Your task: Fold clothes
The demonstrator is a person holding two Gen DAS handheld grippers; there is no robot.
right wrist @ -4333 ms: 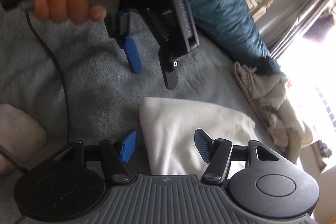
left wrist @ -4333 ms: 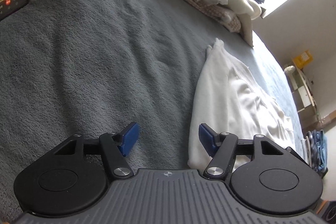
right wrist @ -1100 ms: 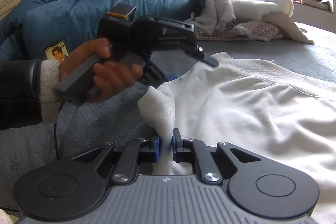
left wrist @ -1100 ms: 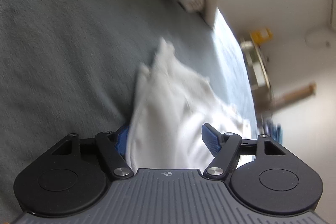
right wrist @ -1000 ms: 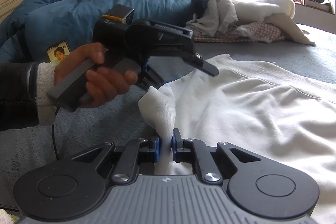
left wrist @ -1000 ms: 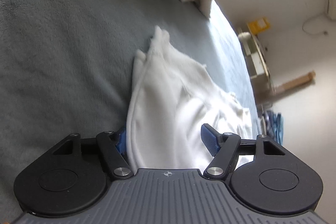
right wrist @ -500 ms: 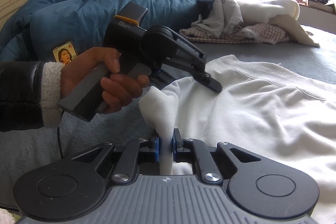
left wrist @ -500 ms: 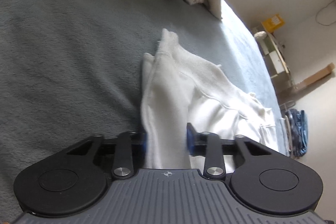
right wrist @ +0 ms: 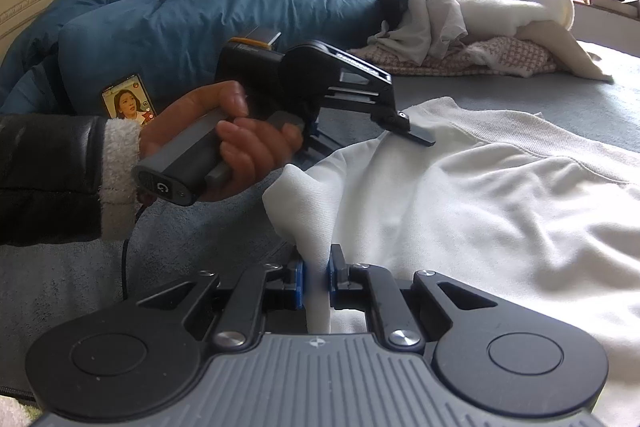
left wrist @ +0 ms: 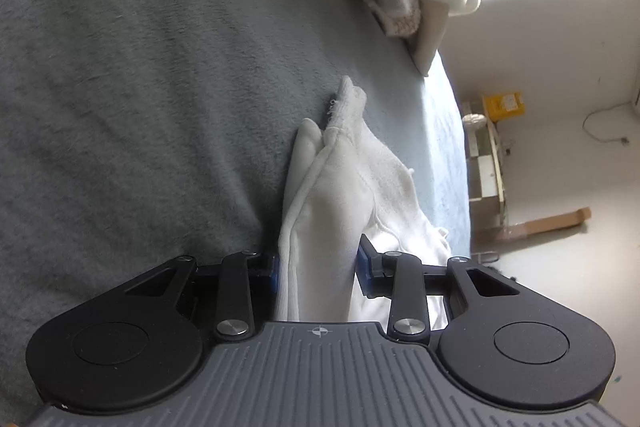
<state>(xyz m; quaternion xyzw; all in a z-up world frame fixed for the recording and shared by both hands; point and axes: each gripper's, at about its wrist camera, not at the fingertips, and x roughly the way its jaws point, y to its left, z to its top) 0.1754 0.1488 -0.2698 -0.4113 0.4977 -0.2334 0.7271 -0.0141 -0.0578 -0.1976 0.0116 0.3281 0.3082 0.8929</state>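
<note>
White garment (right wrist: 500,211) lies spread on the grey bed (left wrist: 160,87), its near edge lifted. Right tongs (right wrist: 316,283) pinch a raised fold of that garment between blue pads. Left tongs (left wrist: 316,267), just beyond the fold from the garment's near edge, are opening slightly with bunched cloth between them, both pads touching it. Farther off lies a heap of clothes (right wrist: 472,31).

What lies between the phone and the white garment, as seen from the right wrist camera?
The left hand holding the left gripper lies between the phone and the white garment; its jaws are opening around a fold of that garment.
</note>
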